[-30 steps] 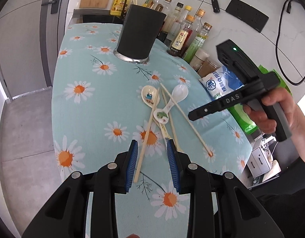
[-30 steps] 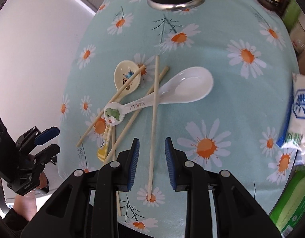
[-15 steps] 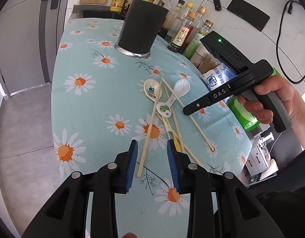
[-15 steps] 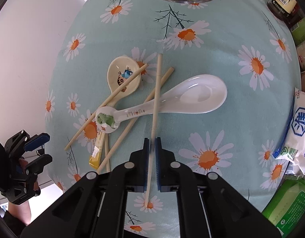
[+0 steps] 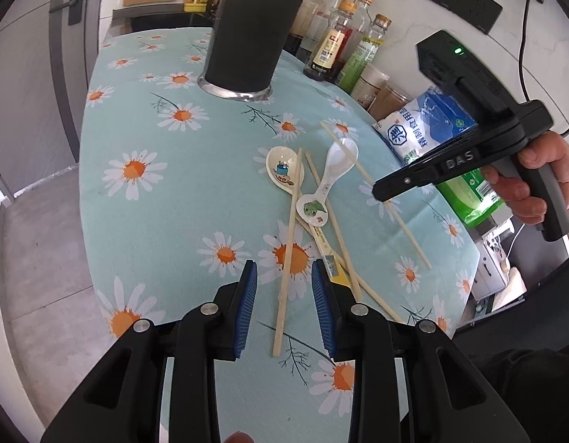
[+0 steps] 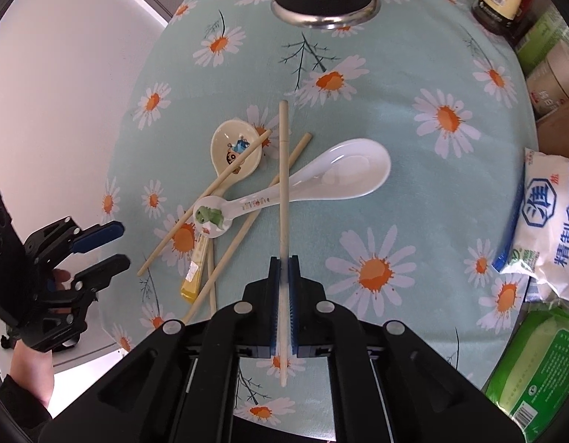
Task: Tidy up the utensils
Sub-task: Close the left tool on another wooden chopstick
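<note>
My right gripper (image 6: 283, 263) is shut on a pale wooden chopstick (image 6: 283, 170), which points away from me across the handle of a white spoon (image 6: 343, 171). A cream spoon (image 6: 234, 151) with a cartoon print and several more chopsticks lie crossed beside it. From the left wrist view, my left gripper (image 5: 283, 271) stands open just above the cloth. Another chopstick (image 5: 290, 229) lies between its blue pads (image 5: 247, 295) without touching them. The tall black utensil holder (image 5: 247, 37) stands at the far end. A hand holds the right gripper (image 5: 395, 184) at the right.
Sauce bottles (image 5: 332, 48), jars, a blue-and-white salt bag (image 5: 428, 122) and a green packet (image 6: 543, 361) crowd the table's right side. The daisy-print cloth (image 5: 155, 221) drops off to the floor on the left. The left gripper (image 6: 111, 247) hovers at that left edge.
My right gripper's jaws have shut on the chopstick that lay between them. The left gripper has shifted slightly along its chopstick, jaws unchanged.
</note>
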Demonstrator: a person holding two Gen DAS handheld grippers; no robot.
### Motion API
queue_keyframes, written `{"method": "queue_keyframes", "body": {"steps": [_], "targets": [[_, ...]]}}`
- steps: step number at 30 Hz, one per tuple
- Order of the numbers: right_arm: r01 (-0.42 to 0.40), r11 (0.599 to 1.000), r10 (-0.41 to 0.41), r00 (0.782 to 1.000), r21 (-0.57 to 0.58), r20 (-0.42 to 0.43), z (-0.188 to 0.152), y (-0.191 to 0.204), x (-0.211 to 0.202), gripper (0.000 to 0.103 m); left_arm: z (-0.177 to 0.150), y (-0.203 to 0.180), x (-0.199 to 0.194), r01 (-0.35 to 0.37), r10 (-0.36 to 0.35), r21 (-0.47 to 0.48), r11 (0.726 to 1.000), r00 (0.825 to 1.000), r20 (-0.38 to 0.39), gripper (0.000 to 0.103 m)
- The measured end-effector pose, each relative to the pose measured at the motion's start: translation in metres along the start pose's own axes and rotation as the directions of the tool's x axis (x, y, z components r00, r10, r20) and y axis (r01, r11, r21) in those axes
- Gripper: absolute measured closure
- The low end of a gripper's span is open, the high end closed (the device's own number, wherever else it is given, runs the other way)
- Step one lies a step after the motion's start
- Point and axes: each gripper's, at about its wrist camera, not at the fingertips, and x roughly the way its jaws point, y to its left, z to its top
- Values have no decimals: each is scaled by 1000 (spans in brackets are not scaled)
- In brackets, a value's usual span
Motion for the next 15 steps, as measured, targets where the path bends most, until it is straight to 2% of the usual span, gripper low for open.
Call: {"method": "queue_keyframes", "body": {"steps": [6, 11, 15], "targets": [[-6, 999, 3, 997, 35, 81, -18, -11, -28, 97, 19, -2, 16, 6, -2, 46, 999, 996, -92, 73], [-36, 997, 29, 993, 64, 117, -37, -19, -37, 97, 33, -5, 34, -1, 18, 85, 996, 980, -197, 73], [-56, 994, 43, 989, 90, 139, -49, -25, -41, 97, 39, -1, 44, 31, -14, 62, 998, 968, -251, 73]]}}
